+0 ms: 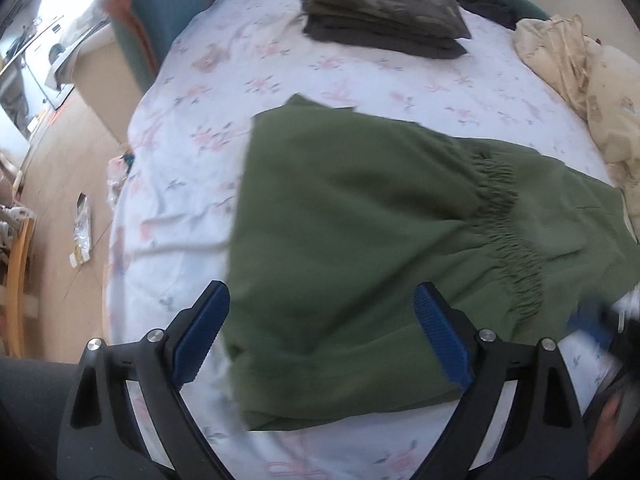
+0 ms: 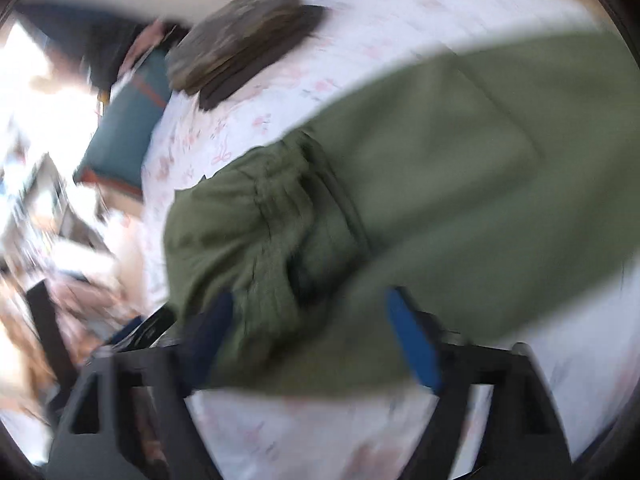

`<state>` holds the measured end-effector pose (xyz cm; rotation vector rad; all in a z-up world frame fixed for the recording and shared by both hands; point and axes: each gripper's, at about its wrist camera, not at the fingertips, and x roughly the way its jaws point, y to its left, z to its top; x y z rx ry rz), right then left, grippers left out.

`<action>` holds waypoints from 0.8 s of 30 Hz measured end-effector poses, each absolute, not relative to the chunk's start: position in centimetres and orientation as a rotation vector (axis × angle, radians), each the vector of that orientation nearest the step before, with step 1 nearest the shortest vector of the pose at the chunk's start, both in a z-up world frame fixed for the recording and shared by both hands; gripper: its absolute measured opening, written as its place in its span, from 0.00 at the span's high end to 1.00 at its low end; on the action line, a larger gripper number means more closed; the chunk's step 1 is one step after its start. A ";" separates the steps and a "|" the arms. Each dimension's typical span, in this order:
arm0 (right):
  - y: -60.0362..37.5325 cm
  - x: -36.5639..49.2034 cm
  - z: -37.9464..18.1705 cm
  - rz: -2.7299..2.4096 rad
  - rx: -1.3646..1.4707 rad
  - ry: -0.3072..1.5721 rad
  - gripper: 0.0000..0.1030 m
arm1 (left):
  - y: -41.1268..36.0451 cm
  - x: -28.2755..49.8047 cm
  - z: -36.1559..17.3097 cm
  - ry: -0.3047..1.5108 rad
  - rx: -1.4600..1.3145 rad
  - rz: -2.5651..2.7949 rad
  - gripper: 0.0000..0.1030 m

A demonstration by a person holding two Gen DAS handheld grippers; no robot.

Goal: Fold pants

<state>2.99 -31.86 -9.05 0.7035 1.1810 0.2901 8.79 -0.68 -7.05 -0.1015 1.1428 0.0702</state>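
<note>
Green pants (image 1: 360,240) lie folded over on the floral bed sheet (image 1: 192,168), the gathered elastic waistband (image 1: 508,220) to the right. My left gripper (image 1: 320,332) is open and empty, hovering above the pants' near left part. In the blurred right wrist view the pants (image 2: 420,184) fill the middle, waistband (image 2: 288,208) at the left. My right gripper (image 2: 312,340) is open above them, holding nothing. Its blue tip also shows in the left wrist view (image 1: 588,316).
A stack of folded dark pants (image 1: 380,12) lies at the bed's far side, also in the right wrist view (image 2: 244,40). A cream blanket (image 1: 588,92) lies at the right. A teal box (image 1: 172,20) and floor litter (image 1: 82,232) lie left of the bed.
</note>
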 end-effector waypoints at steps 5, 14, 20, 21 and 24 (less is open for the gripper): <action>-36.7 0.4 -15.0 0.127 1.016 1.234 0.18 | -2.8 9.8 -8.6 1.183 -0.086 0.036 0.12; -52.8 4.3 -14.3 -0.246 1.187 0.861 0.24 | -1.6 10.2 -10.7 1.229 -0.190 0.069 0.12; -63.7 7.7 -11.9 -0.452 1.094 0.758 0.24 | -1.5 10.6 -8.5 1.132 -0.195 0.063 0.12; -65.0 8.0 -11.9 -0.479 1.095 0.747 0.24 | -1.6 10.6 -8.1 1.117 -0.193 0.063 0.12; -67.5 8.0 -12.2 -0.535 1.098 0.713 0.34 | -1.9 10.6 -7.2 1.070 -0.175 0.060 0.12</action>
